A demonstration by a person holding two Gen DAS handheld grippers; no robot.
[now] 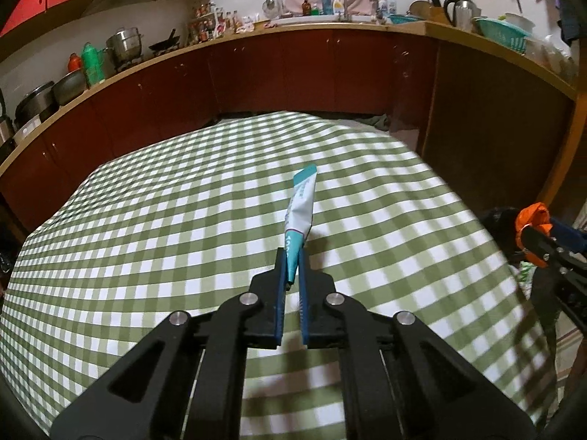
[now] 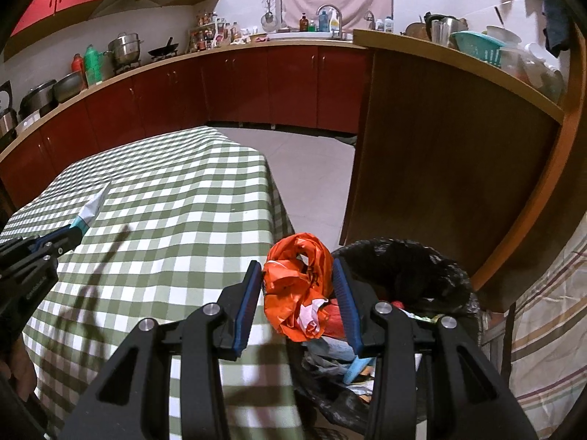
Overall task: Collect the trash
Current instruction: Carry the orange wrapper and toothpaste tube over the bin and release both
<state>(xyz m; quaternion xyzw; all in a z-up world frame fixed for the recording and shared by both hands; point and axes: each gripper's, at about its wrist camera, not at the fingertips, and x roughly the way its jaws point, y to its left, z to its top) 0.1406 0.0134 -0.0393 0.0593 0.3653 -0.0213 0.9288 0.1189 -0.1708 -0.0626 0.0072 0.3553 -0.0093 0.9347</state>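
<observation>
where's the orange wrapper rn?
Right wrist view, centre: the orange wrapper is pinched in the right claw, held off the table's right edge, just above the black-lined trash bin.

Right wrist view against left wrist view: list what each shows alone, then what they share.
Only the right wrist view: the black-lined trash bin beside the table, trash inside, below the right gripper.
Only the left wrist view: the tube's print, and the table's left side.
Both: the checked tablecloth, the left gripper shut on the tube, the right gripper shut on the orange bag.
</observation>
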